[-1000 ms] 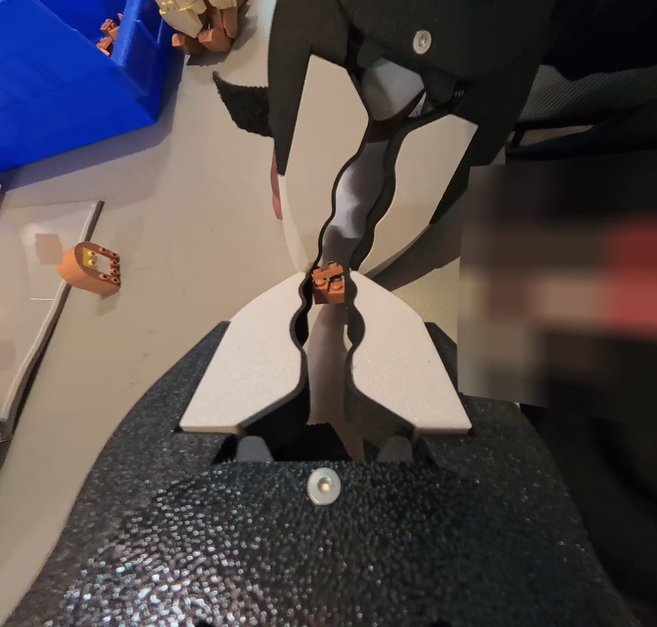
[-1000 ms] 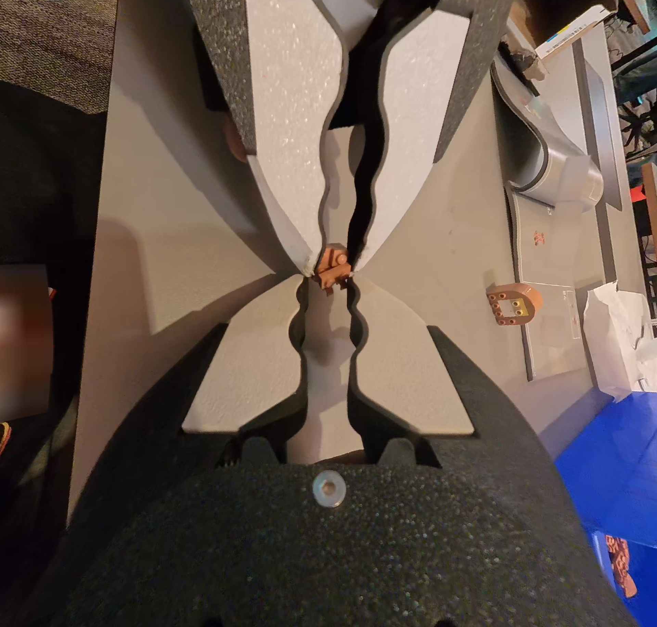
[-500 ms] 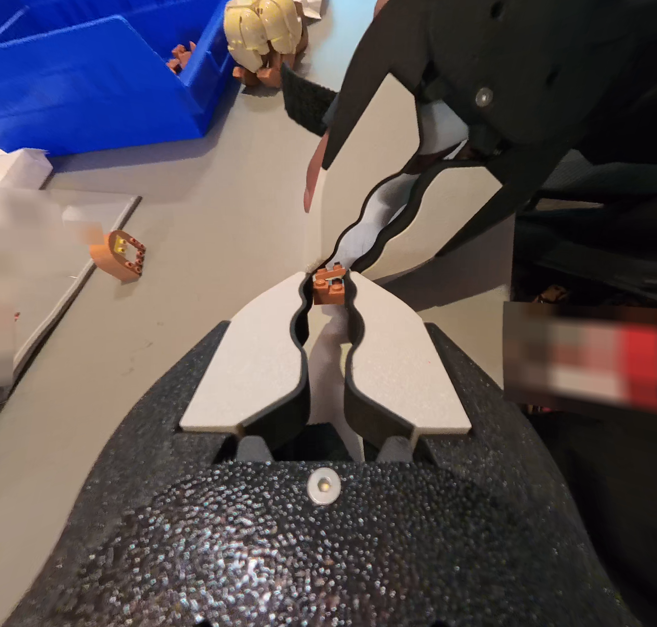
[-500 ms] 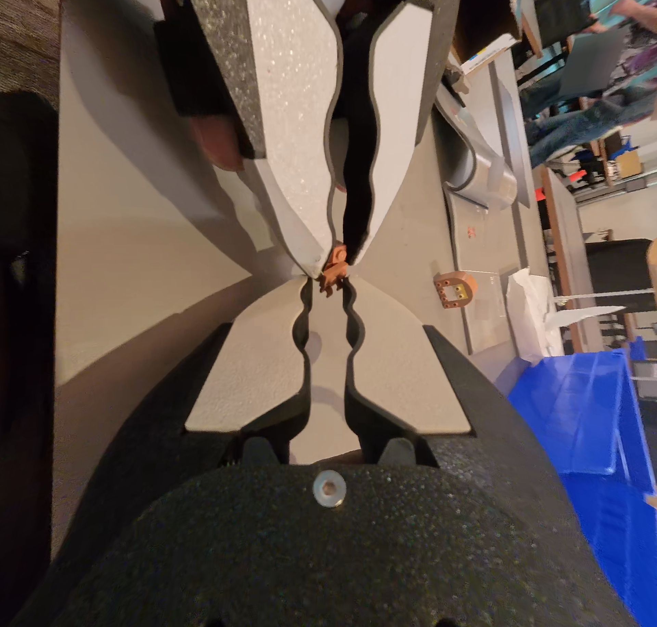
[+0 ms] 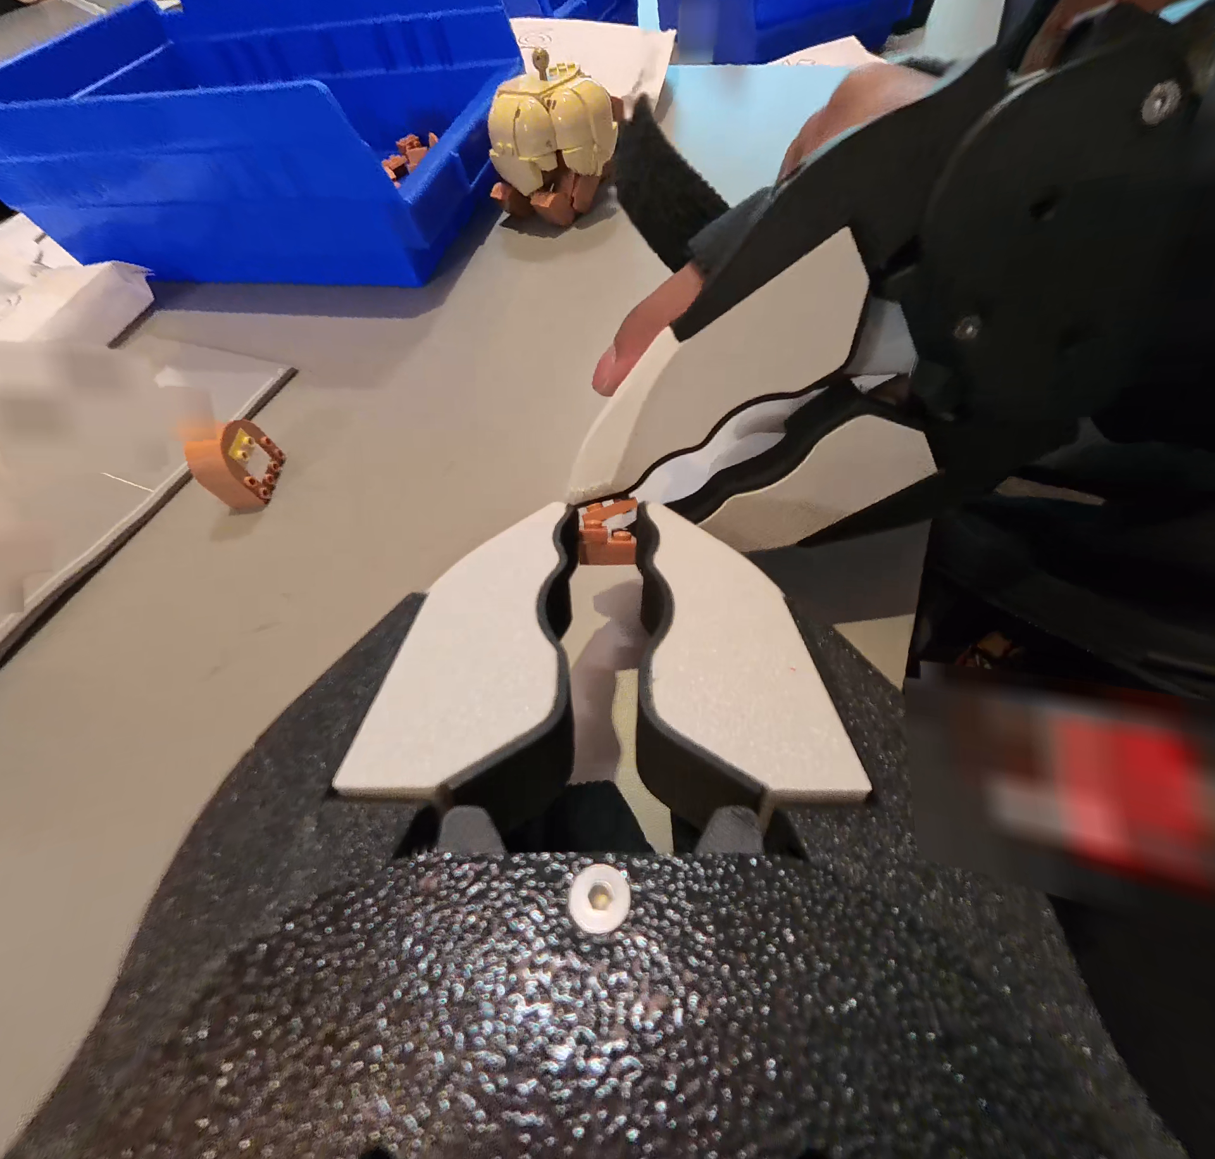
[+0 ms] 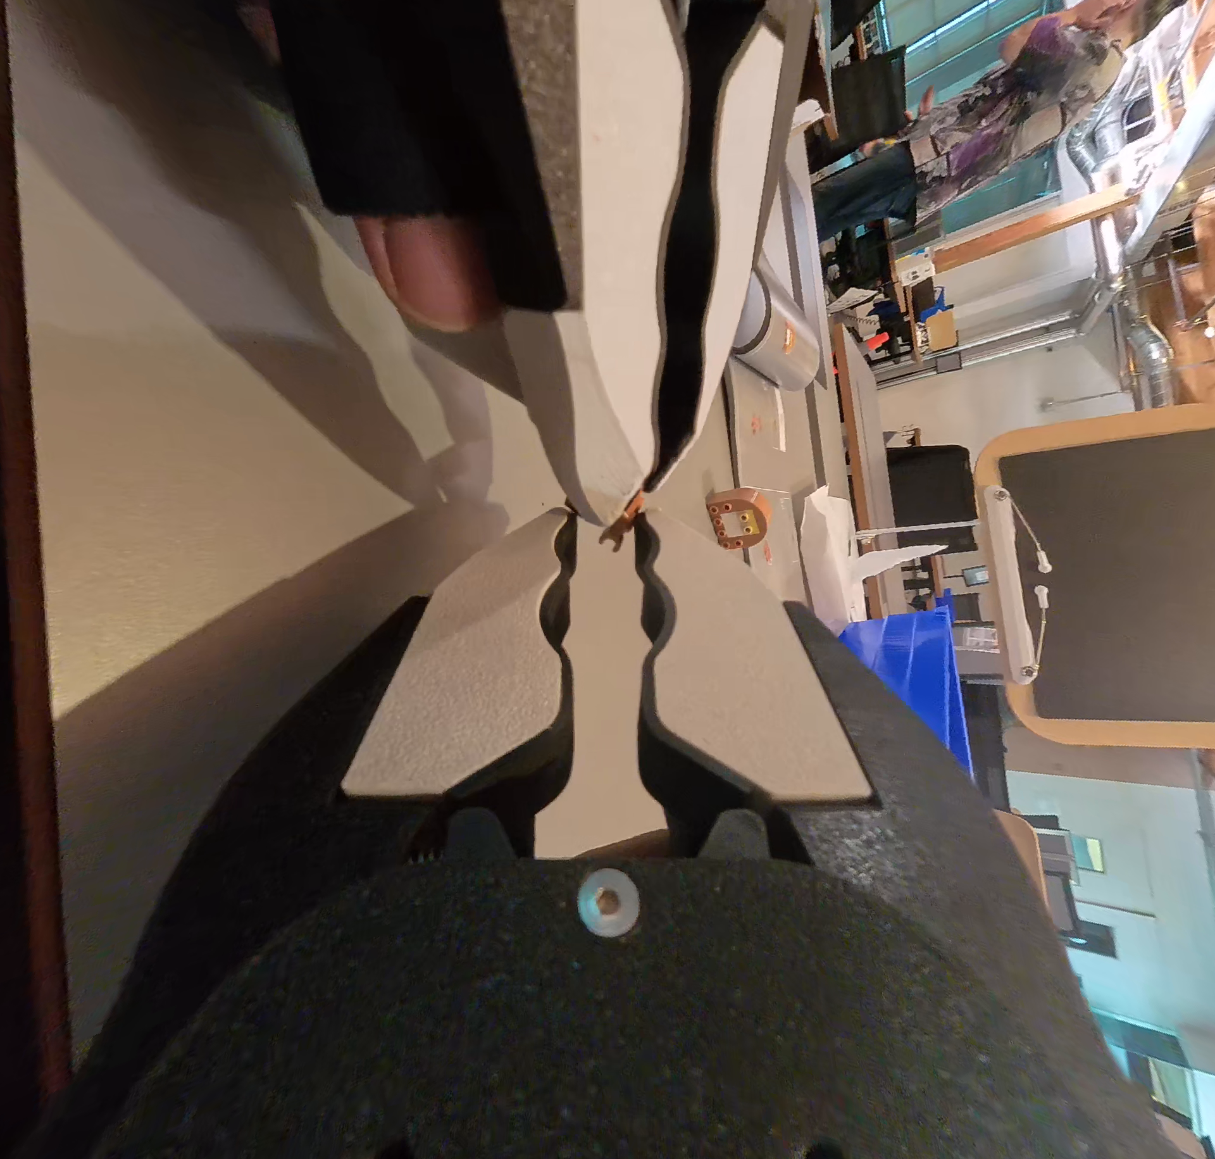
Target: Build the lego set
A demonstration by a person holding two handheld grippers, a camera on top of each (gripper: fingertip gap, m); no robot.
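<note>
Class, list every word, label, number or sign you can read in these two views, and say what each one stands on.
No text in either view is legible enough to read.
White paper behind the tan brick model: faint print, too small.
Grey roll: small orange mark, blurred.
Pale sheet on the grey mat: tiny red marks, too small.
Blue bin: no label shows.

Two close wrist views facing each other, sharing tabletop [image 5: 407, 417]
</note>
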